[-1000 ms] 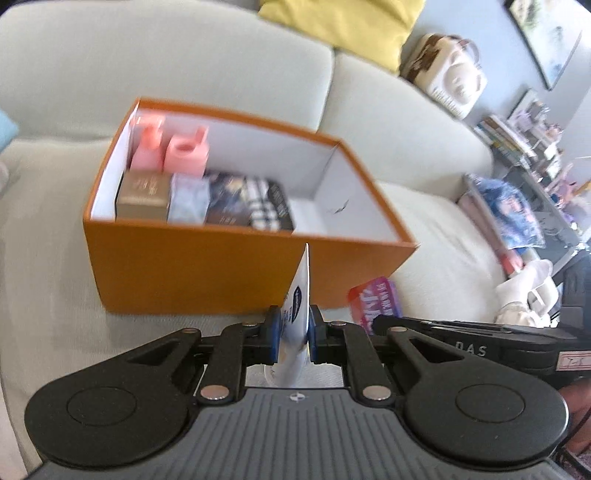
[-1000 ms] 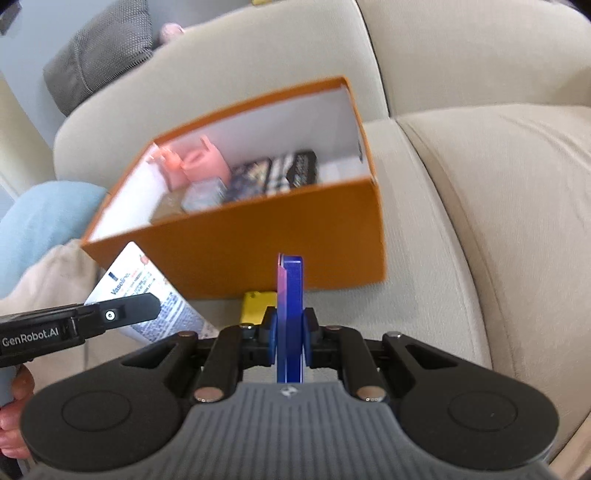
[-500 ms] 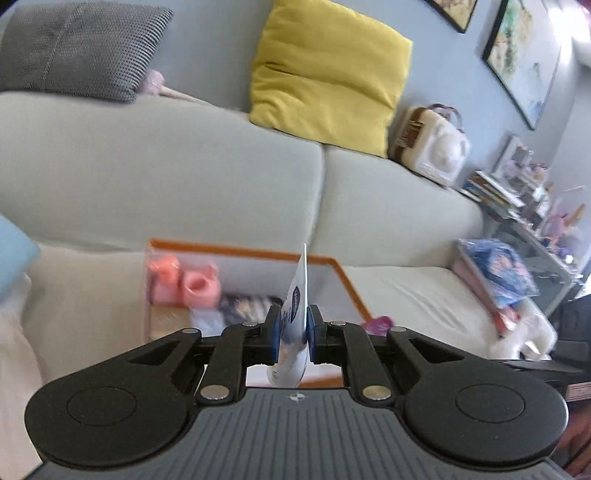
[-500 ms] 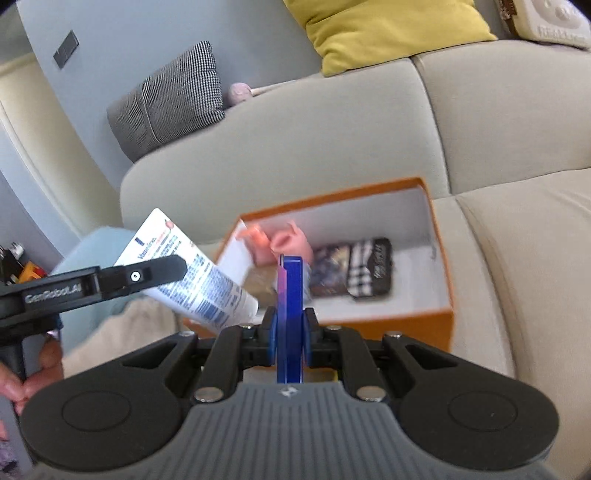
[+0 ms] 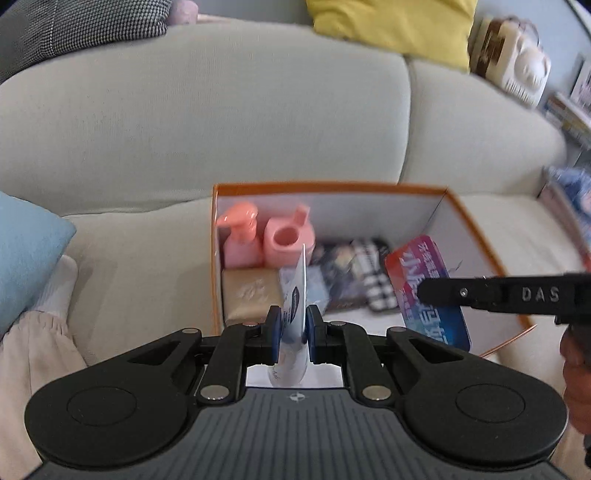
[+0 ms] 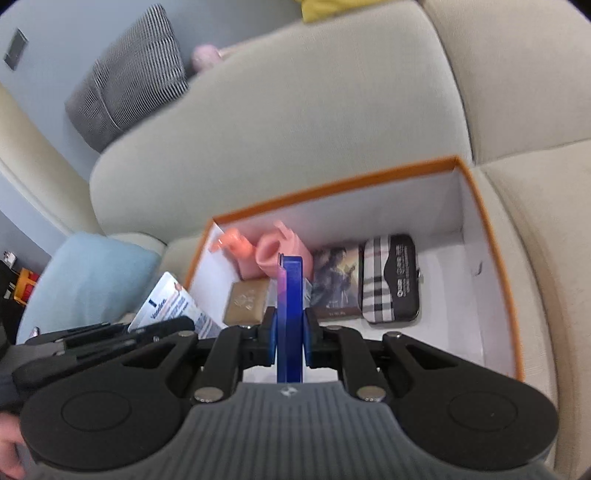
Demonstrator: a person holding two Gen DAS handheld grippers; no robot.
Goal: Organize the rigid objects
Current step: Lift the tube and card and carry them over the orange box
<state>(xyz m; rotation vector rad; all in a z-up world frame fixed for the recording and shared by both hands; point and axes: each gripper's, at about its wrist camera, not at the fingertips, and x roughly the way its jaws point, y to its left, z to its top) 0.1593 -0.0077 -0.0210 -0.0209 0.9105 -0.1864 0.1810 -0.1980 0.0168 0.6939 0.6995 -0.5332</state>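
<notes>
- Starting with the biggest thing: a pale grey sofa [image 5: 221, 122] fills both views, with a yellow cushion [image 5: 391, 26] and a black-and-white checked cushion [image 6: 125, 74] up on the backrest, plus a light blue cushion [image 5: 26, 254] off at the left end.
- An orange box [image 6: 495, 236] with white inner walls sits on the seat, lid off, open side up.
- Inside it, at the back left corner, there's a pink pump bottle [image 5: 238, 242] and right beside it a pink cup-shaped thing [image 5: 288, 242]. In front of those lies a tan little box [image 5: 251, 295], then a dark picture box [image 6: 336, 282] and a plaid zip case [image 6: 391, 280] lying flat side by side along the floor.
- Both grippers angle down toward the box from the near side, hanging over its front edge. A bit of the person's hand [image 5: 576, 373] shows at the right border of the left view.
- The left gripper [image 5: 293, 328] is clamped tight on a white tube [image 5: 295, 306], held edge-on, with its flat end sticking up between the blue pads; in the right view the tube hangs just outside the box's left wall.
- The right gripper [image 6: 290, 332] is pinched on a flat blue-and-red pack [image 5: 424, 288], edge-on in its own camera, hovering above the box's right half.
</notes>
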